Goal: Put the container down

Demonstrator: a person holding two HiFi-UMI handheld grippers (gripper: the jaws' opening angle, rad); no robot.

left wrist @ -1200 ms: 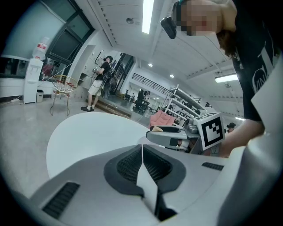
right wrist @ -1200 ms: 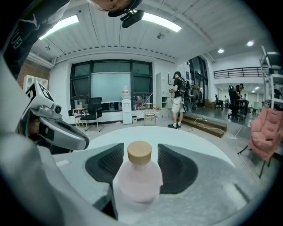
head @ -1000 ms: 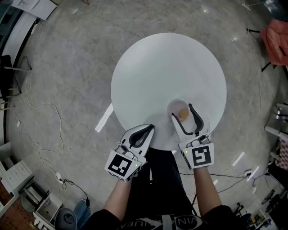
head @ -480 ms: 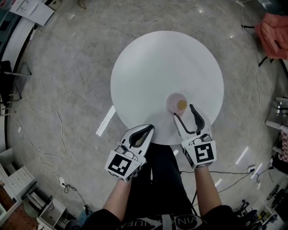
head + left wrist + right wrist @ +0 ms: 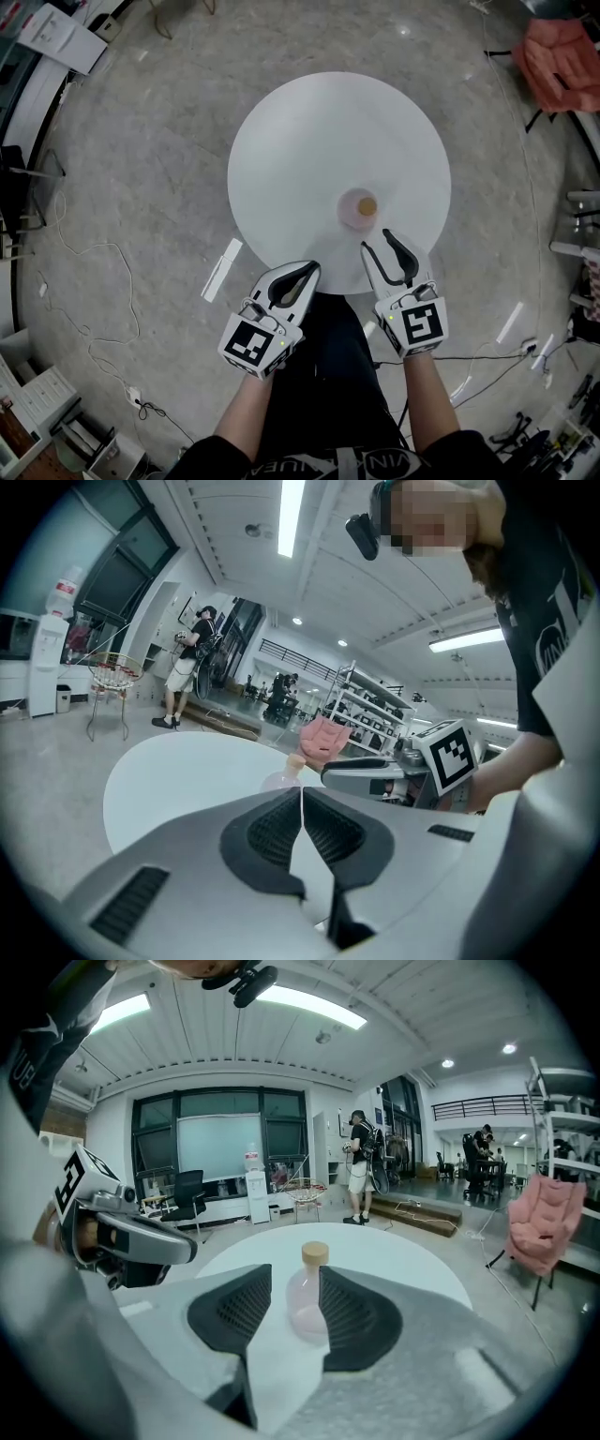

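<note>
Floor (image 5: 131,141): grey, polished. A white strip (image 5: 221,270) lies on it beside the worktop's near left edge.

Worktop (image 5: 309,141): round, white, carrying one item only.

Pink chair (image 5: 561,58): far upper right in the head view, well apart from the worktop.

Left gripper (image 5: 315,267): at the near edge of the worktop. The jaws are pressed together, pads meeting at the tip, with nothing in them.

Right gripper (image 5: 376,240): over the near right part of the worktop, jaws spread. They have just been closing partway, with nothing between them. In the right gripper view the container lines up with the gap between the pads. The head view shows it standing beyond the tips, untouched.

Container (image 5: 355,208): small clear flask with a pinkish tint, upright on the worktop. It sits right of centre on the near half, just ahead of the right gripper and free of both grippers.

Cork stopper (image 5: 315,1252): tan, seated in the neck.
</note>
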